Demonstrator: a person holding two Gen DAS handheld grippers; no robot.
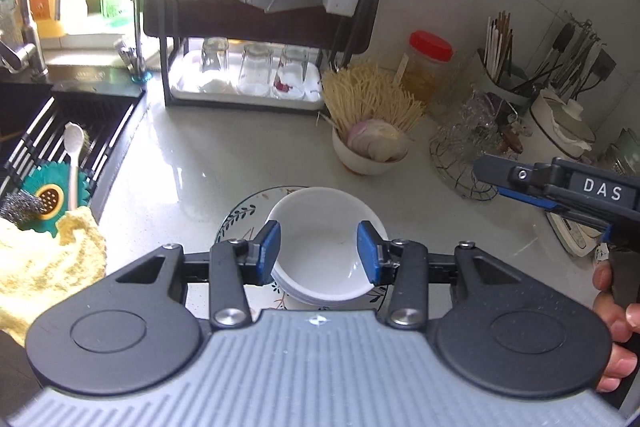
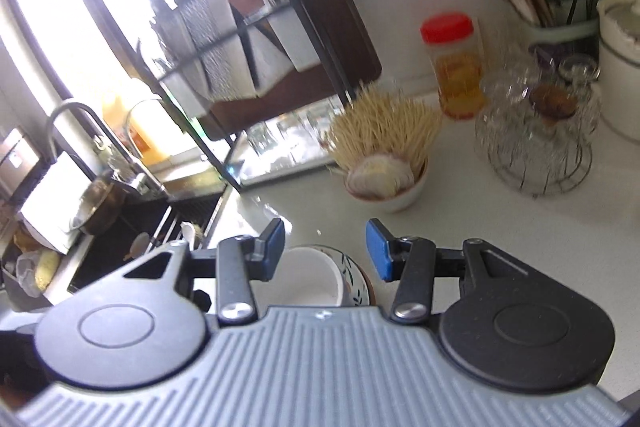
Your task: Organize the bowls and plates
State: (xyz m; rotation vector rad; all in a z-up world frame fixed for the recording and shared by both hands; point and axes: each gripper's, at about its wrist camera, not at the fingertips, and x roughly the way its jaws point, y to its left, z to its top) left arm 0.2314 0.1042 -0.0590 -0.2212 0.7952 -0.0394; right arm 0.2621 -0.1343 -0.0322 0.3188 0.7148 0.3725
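A white bowl (image 1: 324, 239) tops a small stack of white bowls that stands on a leaf-patterned plate (image 1: 236, 223) on the pale counter. My left gripper (image 1: 318, 253) hovers above the bowl, blue pads (image 1: 269, 247) apart and touching nothing. My right gripper (image 1: 486, 169) comes in from the right, held by a hand (image 1: 616, 311), off to the side of the stack. In the right wrist view my right gripper (image 2: 326, 251) is open and empty. Below it shows a white bowl (image 2: 312, 279) with leaf-patterned ware at its right side, partly hidden by the gripper body.
A black dish rack (image 1: 256, 7) with upturned glasses (image 1: 256, 71) stands at the back. A bowl of noodles and sliced onion (image 1: 370, 147), a red-lidded jar (image 1: 428, 67) and a wire basket (image 1: 464, 155) crowd the right. The sink (image 1: 60, 131) and a yellow cloth (image 1: 40, 259) lie left.
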